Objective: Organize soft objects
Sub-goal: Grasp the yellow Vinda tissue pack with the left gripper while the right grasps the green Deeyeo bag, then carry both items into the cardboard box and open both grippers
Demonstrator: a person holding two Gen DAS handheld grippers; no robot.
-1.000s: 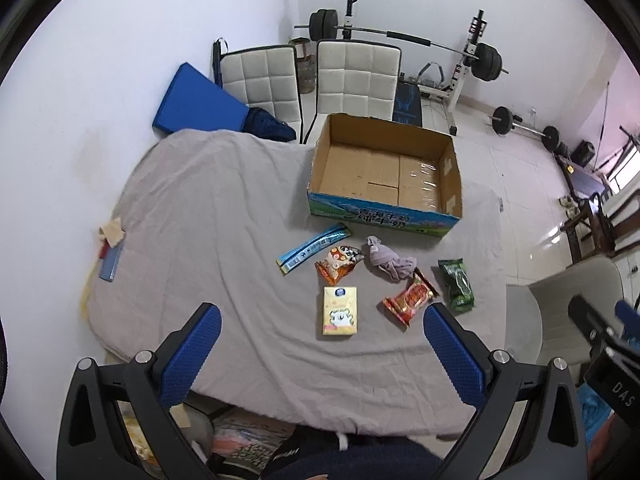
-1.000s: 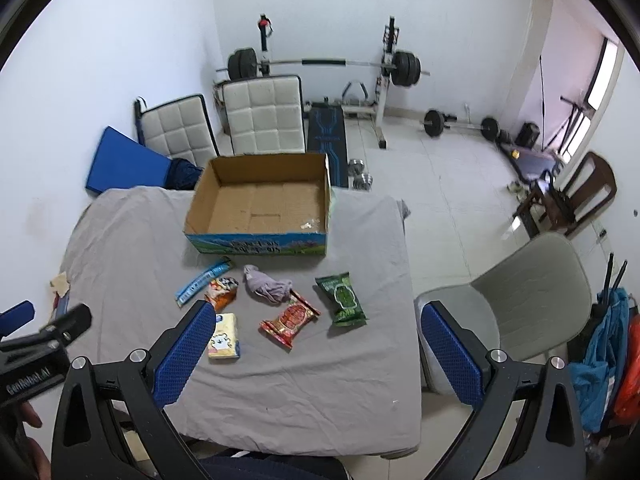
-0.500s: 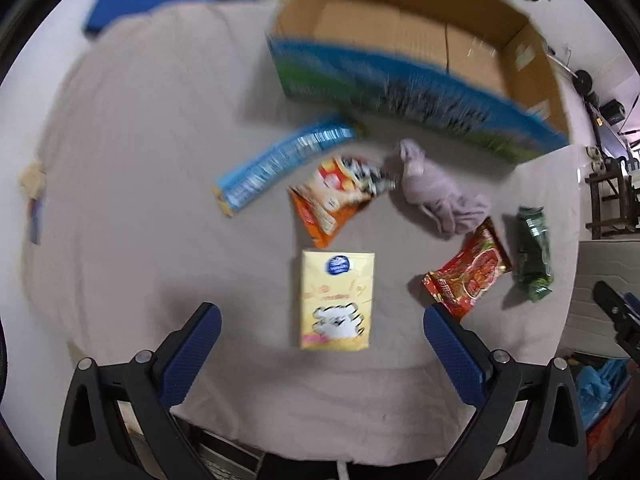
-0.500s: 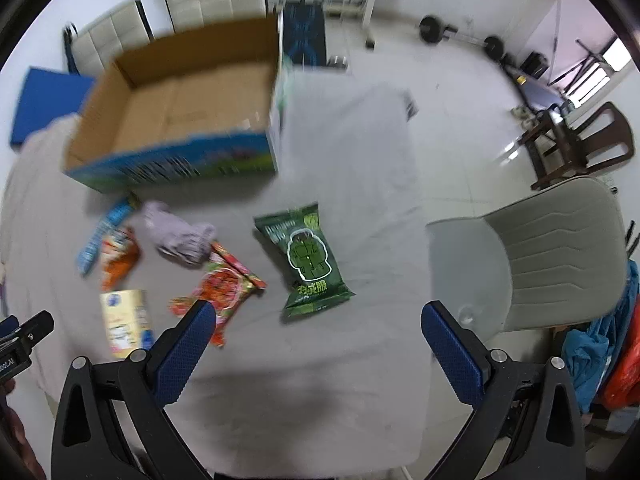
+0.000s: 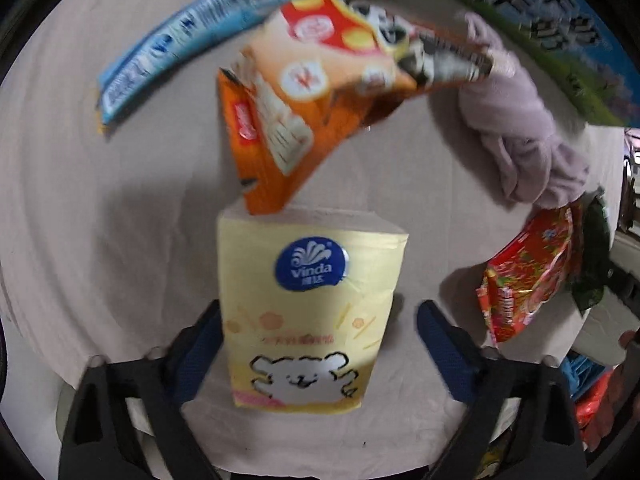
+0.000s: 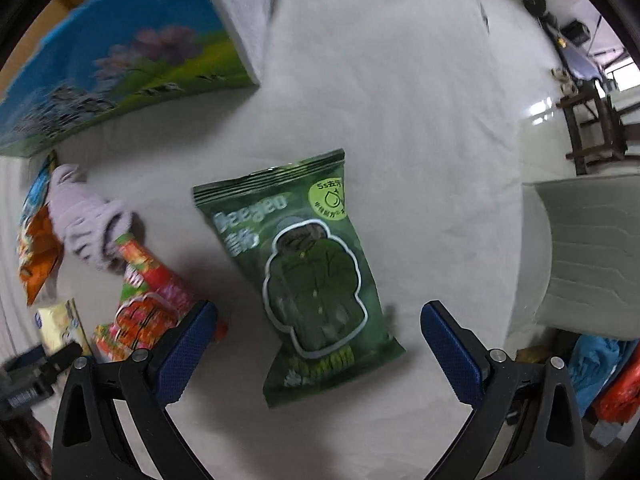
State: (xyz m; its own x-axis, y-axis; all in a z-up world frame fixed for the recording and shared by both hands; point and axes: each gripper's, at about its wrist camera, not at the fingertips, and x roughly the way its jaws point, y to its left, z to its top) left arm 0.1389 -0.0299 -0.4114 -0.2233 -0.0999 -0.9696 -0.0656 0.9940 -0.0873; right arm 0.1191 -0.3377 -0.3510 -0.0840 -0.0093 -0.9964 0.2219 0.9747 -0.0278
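A yellow tissue pack (image 5: 312, 304) lies flat on the grey tablecloth (image 5: 100, 220), its lower half between the blue pads of my left gripper (image 5: 320, 352). The jaws are closing; a gap still shows at the right pad. In the right wrist view a green snack packet (image 6: 316, 276) lies slanted on the cloth, its lower end between the fingers of my right gripper (image 6: 318, 352), which stands open with neither pad touching it.
Beyond the tissue pack lie an orange snack bag (image 5: 312, 92), a long blue packet (image 5: 208, 28), a lilac cloth bundle (image 5: 520, 128) and a red packet (image 5: 524, 272). The printed cardboard box (image 6: 120, 68) stands behind them. A grey chair (image 6: 592, 252) is off the table's right edge.
Both grippers have dropped from high above the table to just over the cloth, the left over the tissue pack, the right over the green packet. The left jaws have narrowed.
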